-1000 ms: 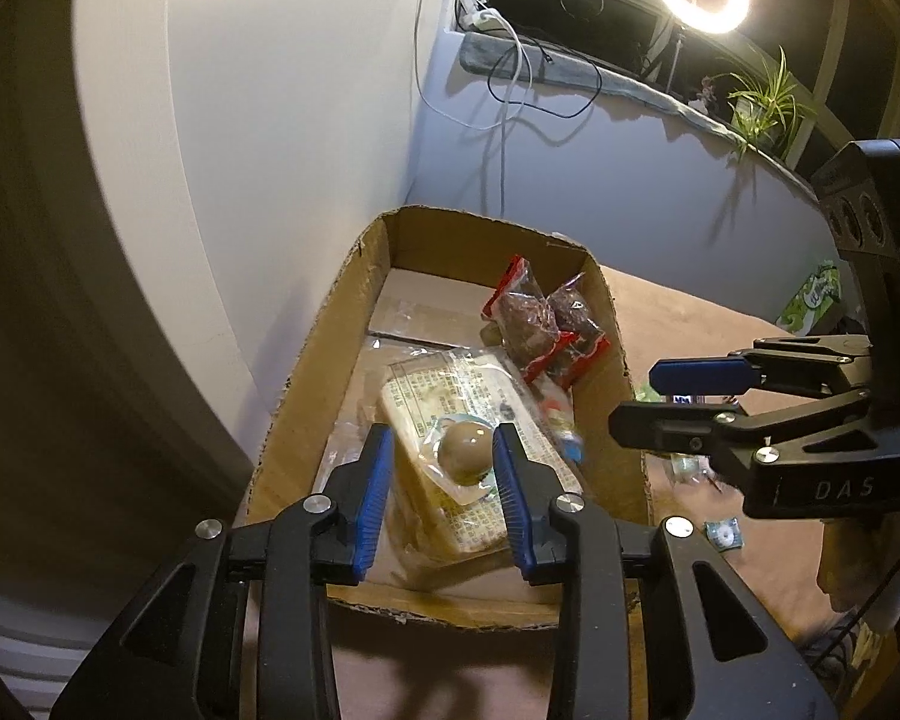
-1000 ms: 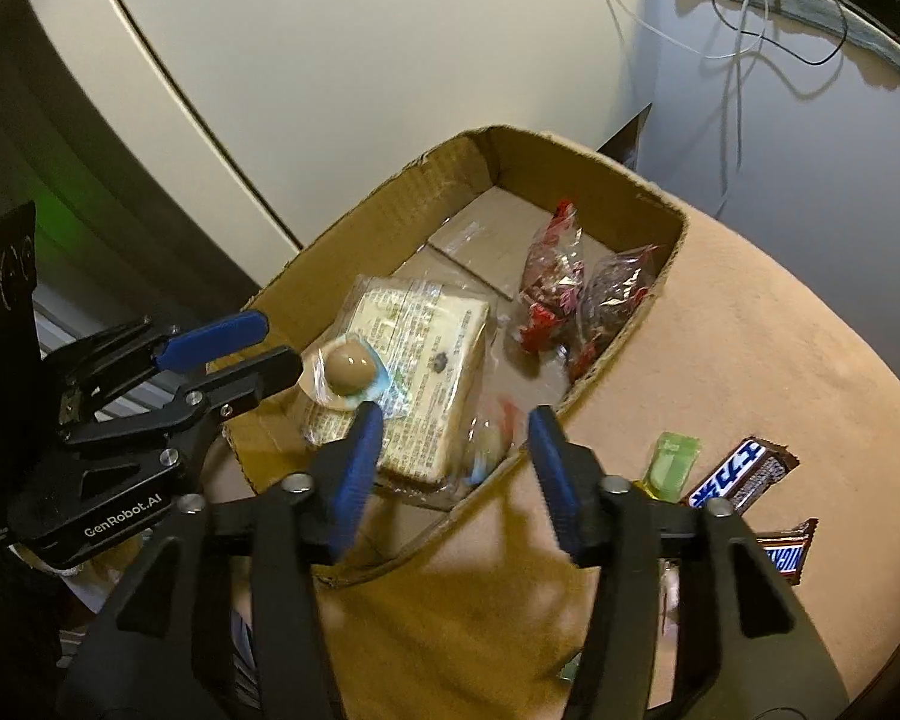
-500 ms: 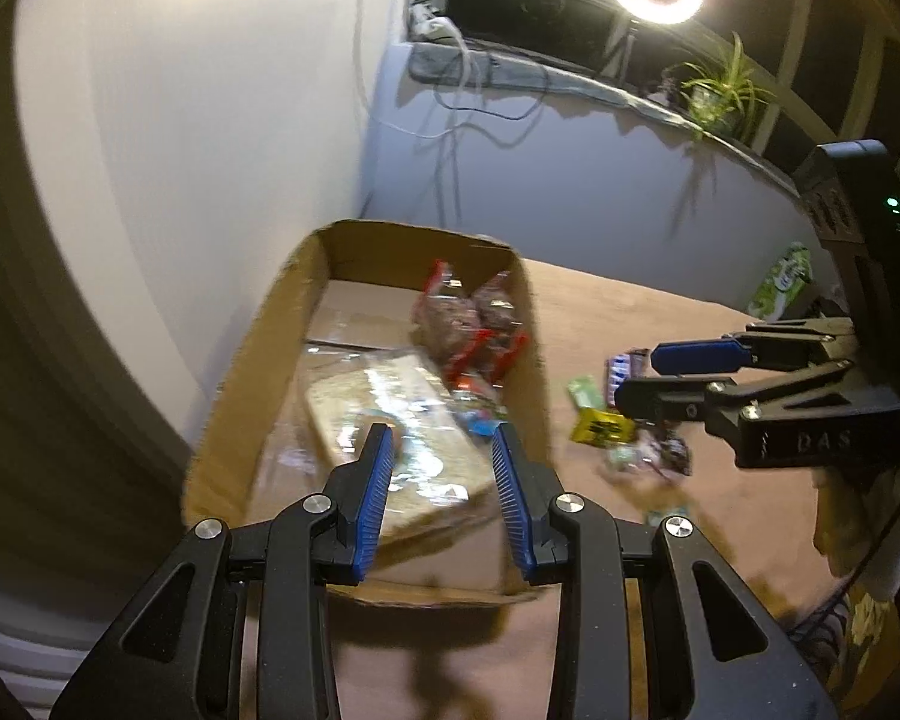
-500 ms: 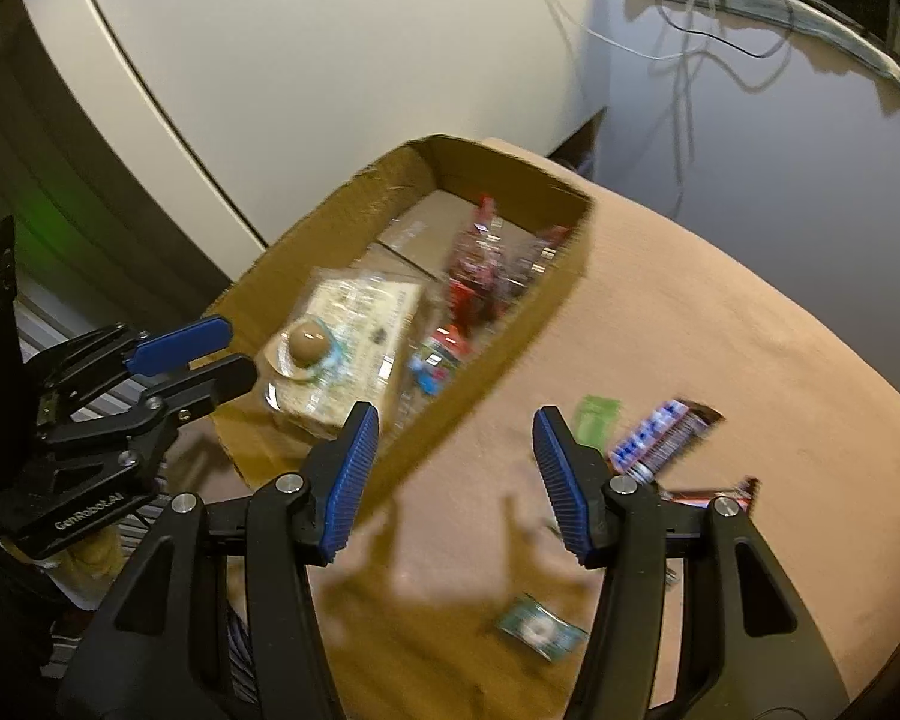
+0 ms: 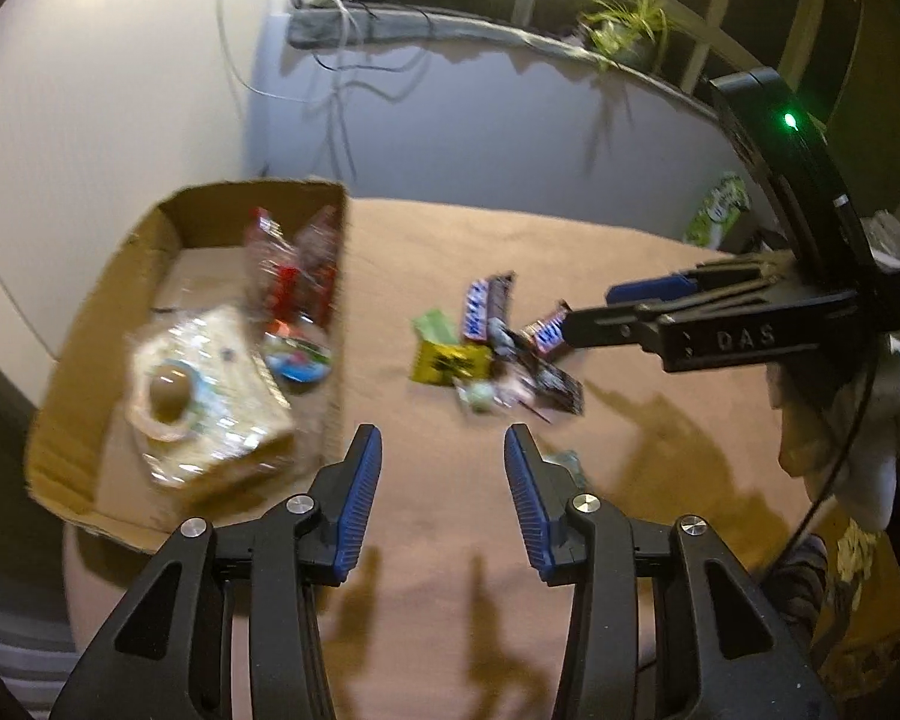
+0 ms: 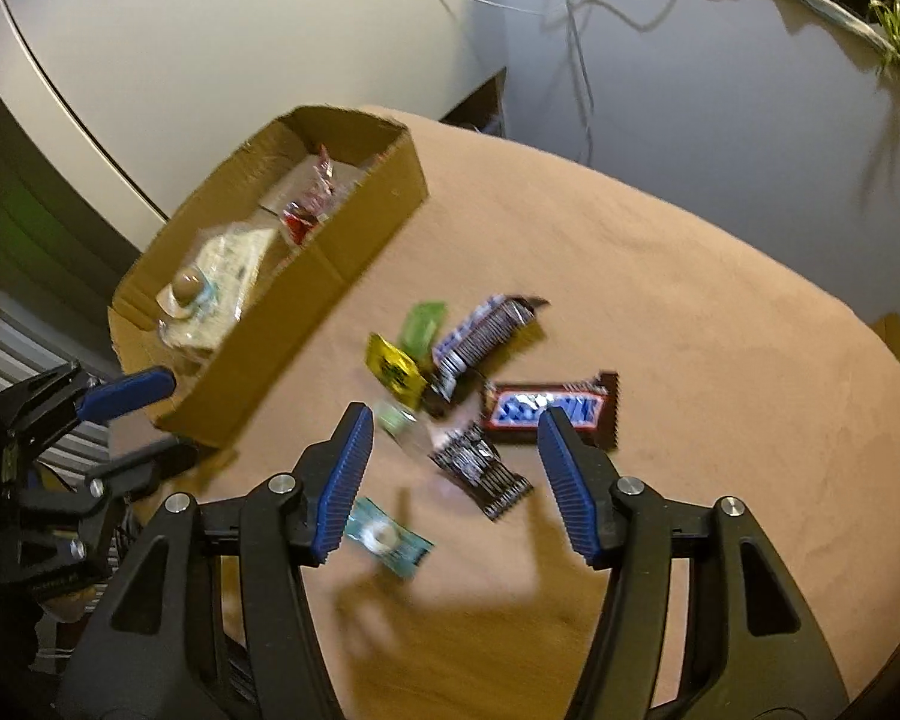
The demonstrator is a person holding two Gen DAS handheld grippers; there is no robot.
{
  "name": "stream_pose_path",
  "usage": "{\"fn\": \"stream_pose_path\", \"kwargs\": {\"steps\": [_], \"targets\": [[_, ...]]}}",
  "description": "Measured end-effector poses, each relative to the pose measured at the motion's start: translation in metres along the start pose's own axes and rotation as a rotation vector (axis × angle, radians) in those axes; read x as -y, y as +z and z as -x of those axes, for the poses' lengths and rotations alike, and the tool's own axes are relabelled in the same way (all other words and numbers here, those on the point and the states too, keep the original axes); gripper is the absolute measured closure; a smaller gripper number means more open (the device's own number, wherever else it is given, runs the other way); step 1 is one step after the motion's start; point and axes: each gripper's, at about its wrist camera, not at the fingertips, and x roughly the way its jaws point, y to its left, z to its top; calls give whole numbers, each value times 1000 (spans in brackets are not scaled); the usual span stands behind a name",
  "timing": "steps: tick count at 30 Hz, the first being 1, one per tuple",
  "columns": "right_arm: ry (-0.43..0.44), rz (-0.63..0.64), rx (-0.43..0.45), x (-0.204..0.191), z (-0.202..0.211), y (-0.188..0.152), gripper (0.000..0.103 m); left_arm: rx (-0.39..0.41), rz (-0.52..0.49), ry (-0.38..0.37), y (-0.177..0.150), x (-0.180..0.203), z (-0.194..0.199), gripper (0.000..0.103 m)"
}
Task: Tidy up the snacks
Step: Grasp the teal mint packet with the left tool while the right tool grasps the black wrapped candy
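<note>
Now both grippers hover empty, fingers wide: right gripper (image 6: 450, 456) over the loose snack pile (image 6: 480, 384) on the table (image 6: 720, 312), left gripper (image 5: 443, 474) beside the cardboard box (image 5: 337, 324). Overlapping wrappers could mean grabbing two, or a slip.

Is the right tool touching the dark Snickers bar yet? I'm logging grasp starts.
Apart. In the right wrist view the open right tool hovers above the table; the dark Snickers bar lies flat beyond its fingertips, ungripped.
</note>
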Motion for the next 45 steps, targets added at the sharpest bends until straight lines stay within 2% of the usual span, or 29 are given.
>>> {"fn": "stream_pose_path", "kwargs": {"steps": [8, 10, 13, 25, 29, 34, 36, 37, 42, 45], "targets": [[22, 24, -57, 14, -18, -14, 43, -77, -78, -38, -13, 39, -25, 61], [31, 33, -68, 15, -22, -16, 43, -94, -103, -42, -14, 47, -33, 55], [42, 46, -84, 16, -31, -18, 43, -115, -123, -47, -15, 56, -45, 53], [66, 43, -113, 25, -60, -17, 43, -157, -133, 6, -18, 69, -81, 51], [58, 57, -108, 23, -61, -17, 44, -146, -140, 24, -18, 70, -83, 60], [22, 74, -107, 25, -60, -19, 61, -138, -141, 24, -20, 69, -81, 70], [9, 77, -109, 24, -60, -20, 71, -135, -146, 23, -19, 69, -81, 72], [2, 79, -111, 24, -59, -21, 73, -133, -148, 23, -20, 70, -81, 72], [-14, 85, -108, 21, -56, -24, 74, -127, -138, 7, -21, 65, -78, 77], [-13, 75, -100, 21, -53, -25, 74, -113, -130, 5, -22, 64, -70, 87]]}}
